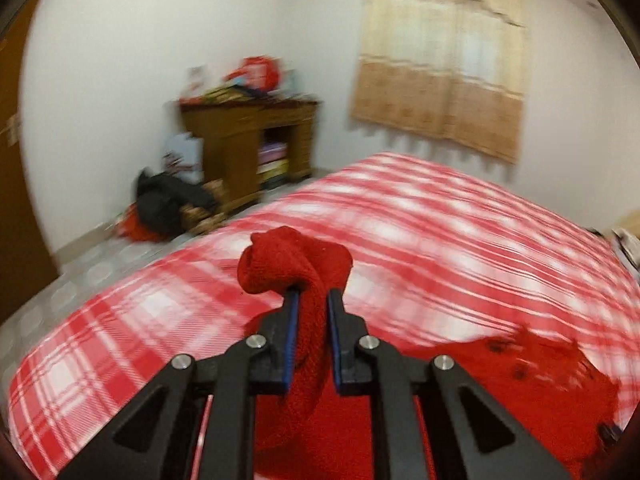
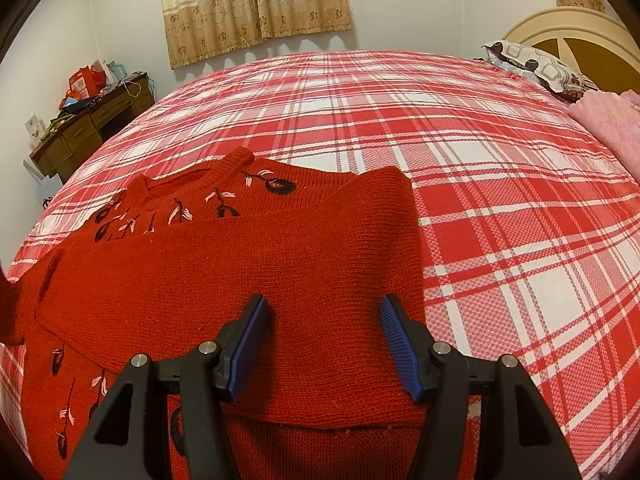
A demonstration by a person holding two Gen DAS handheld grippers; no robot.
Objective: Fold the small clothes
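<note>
Plaid bed [image 2: 500,184]: left gripper [image 1: 313,300] pinches sweater [image 2: 240,280] aloft.

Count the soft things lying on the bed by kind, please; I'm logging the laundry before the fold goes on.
Red knitted sweater, partly folded, one part clamped in the left gripper: 1
Patterned pillow: 1
Pink blanket: 1
Total: 3
The right gripper hangs open over the sweater.

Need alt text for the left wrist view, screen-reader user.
The left gripper is shut on a bunched strip of red sweater, lifted above a bed with a red and white plaid cover. Behind, blurred by motion, stand a cluttered wooden desk and a beige curtain.
</note>
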